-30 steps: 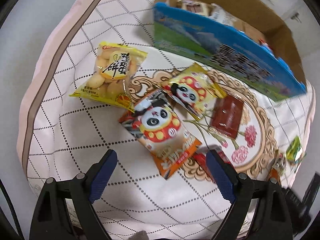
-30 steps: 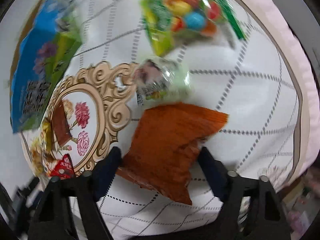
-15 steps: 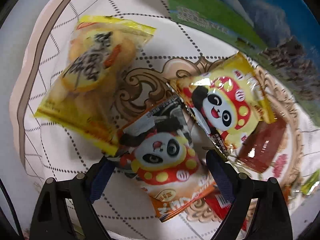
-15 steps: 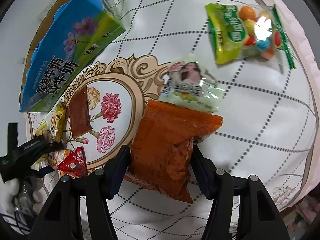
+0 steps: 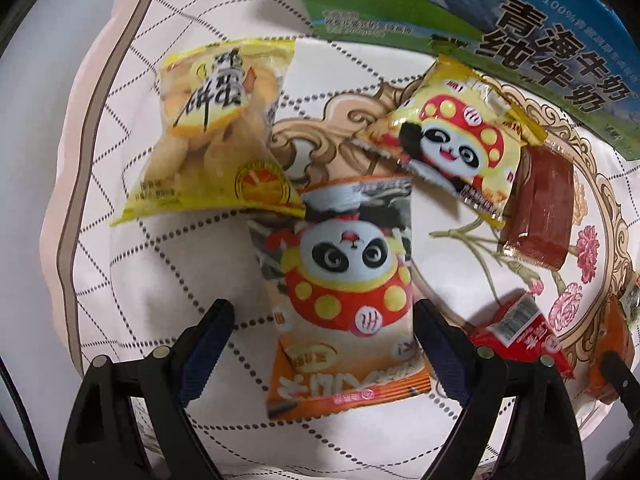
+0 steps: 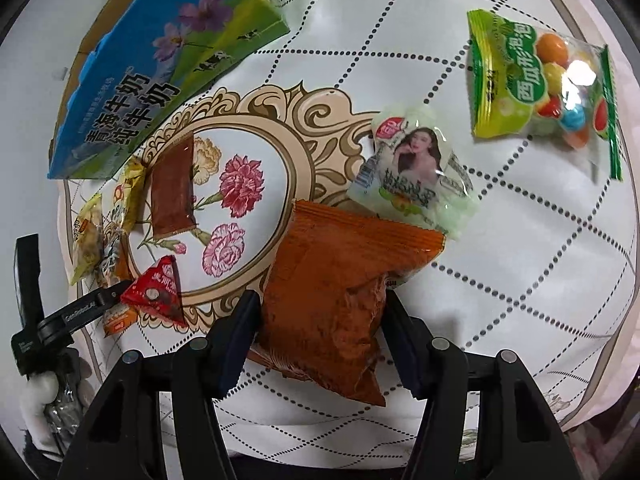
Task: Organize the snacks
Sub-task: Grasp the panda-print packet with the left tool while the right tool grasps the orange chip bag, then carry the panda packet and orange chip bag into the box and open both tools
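White quilted cloth with dotted diamond grid and a floral medallion print, pink border at edge.

Left gripper: jaws spread wide, straddling lower half of orange panda packet; gap visible on both sides, no contact seen. Red triangular packet just beside the right finger. Further out: yellow biscuit bag up-left, corner touching panda packet top; yellow panda packet up-right, overlapping a dark red-brown bar. Beyond those, blue-green milk carton box at far edge; contents not visible from here.

Right gripper: fingers pressed against both sides of orange-red crinkled bag, clamped on its lower half. Pale green packet with a woman's portrait touching bag's far top edge. Green bag of coloured balls well apart, far right. Milk box far left, open top; inside mostly hidden, something clear at the rim, cannot tell what.
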Motion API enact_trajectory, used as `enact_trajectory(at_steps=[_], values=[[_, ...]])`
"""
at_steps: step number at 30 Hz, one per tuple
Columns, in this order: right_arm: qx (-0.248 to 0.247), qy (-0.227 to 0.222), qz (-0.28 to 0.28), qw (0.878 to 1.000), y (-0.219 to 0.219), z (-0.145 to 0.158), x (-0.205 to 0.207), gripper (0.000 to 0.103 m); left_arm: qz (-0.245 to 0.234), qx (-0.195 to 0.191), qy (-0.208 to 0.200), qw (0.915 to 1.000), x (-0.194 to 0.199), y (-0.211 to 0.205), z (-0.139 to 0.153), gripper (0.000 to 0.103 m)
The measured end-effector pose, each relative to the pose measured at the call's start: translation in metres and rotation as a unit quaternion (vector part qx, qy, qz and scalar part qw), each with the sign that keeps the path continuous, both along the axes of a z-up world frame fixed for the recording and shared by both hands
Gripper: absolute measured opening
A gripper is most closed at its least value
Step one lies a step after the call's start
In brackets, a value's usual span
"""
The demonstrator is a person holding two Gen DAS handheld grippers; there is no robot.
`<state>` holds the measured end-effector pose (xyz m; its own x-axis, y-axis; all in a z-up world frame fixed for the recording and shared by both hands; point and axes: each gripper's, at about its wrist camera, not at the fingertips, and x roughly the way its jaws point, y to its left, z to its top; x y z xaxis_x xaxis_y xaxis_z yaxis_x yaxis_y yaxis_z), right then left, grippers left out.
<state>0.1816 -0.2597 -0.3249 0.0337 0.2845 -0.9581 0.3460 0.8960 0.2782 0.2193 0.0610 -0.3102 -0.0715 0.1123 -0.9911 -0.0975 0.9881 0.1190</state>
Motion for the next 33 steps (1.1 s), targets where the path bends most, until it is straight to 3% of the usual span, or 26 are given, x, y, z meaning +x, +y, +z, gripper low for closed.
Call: enact_trajectory(at_steps=[5,6,7,10,16,26,30,33], values=[[-0.013,0.013,0.012,1.000,0.005,-0.006,0.014,0.065,-0.029,0.009,-0.006,0.9995,0.012,-0.015,0.000,0.091],[-0.016,0.014,0.015,1.000,0.007,-0.007,0.015,0.065,-0.032,0.009,-0.006,0.9994,0.013,-0.018,0.000,0.086],[-0.019,0.014,0.015,1.000,0.007,-0.007,0.015,0.065,-0.036,0.010,-0.008,0.9993,0.014,-0.021,0.000,0.071],[-0.030,0.005,0.025,0.999,0.012,-0.006,0.016,0.064,-0.042,0.013,-0.016,0.9989,0.031,-0.044,0.005,0.059],[-0.033,-0.018,0.034,0.999,0.021,0.003,0.013,0.061,-0.036,-0.004,-0.032,0.9988,0.018,-0.030,0.025,0.050],[0.037,-0.070,0.052,0.995,0.054,0.048,0.008,0.061,-0.040,-0.054,-0.077,0.9947,-0.045,-0.026,0.089,0.048],[0.060,-0.104,0.064,0.991,0.069,0.080,0.022,0.061,-0.047,-0.079,-0.114,0.9891,-0.037,-0.036,0.131,0.048],[0.074,-0.137,0.074,0.985,0.077,0.114,0.041,0.061,-0.057,-0.101,-0.143,0.9829,-0.008,-0.046,0.151,0.048]])
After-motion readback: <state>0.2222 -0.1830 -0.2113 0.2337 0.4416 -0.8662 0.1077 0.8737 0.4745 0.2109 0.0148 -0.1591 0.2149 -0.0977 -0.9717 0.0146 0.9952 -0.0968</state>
